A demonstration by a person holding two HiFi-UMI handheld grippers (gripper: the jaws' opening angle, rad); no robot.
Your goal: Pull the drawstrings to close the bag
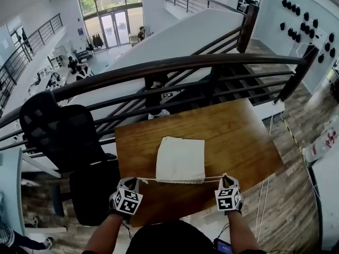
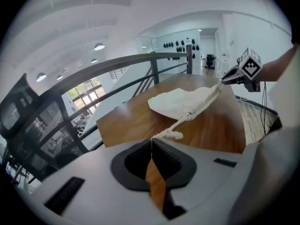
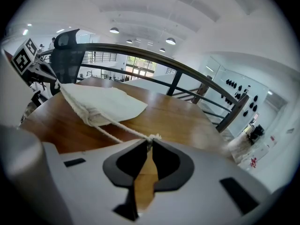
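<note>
A cream cloth bag point(image 1: 180, 159) lies flat on the wooden table point(image 1: 238, 136), its gathered mouth toward me. A white drawstring point(image 1: 148, 180) runs taut along the mouth to both sides. My left gripper point(image 1: 131, 183) is shut on the left drawstring end point(image 2: 169, 134), just left of the bag. My right gripper point(image 1: 226, 180) is shut on the right drawstring end point(image 3: 151, 138), just right of the bag. In the left gripper view the bag point(image 2: 180, 101) lies ahead with the right gripper point(image 2: 234, 76) beyond it. In the right gripper view the bag point(image 3: 105, 104) shows a bunched mouth.
A dark curved railing point(image 1: 175, 65) runs along the table's far side, with a drop to a lower floor behind it. A black office chair point(image 1: 69, 134) stands left of the table. Plank floor point(image 1: 288, 194) lies to the right.
</note>
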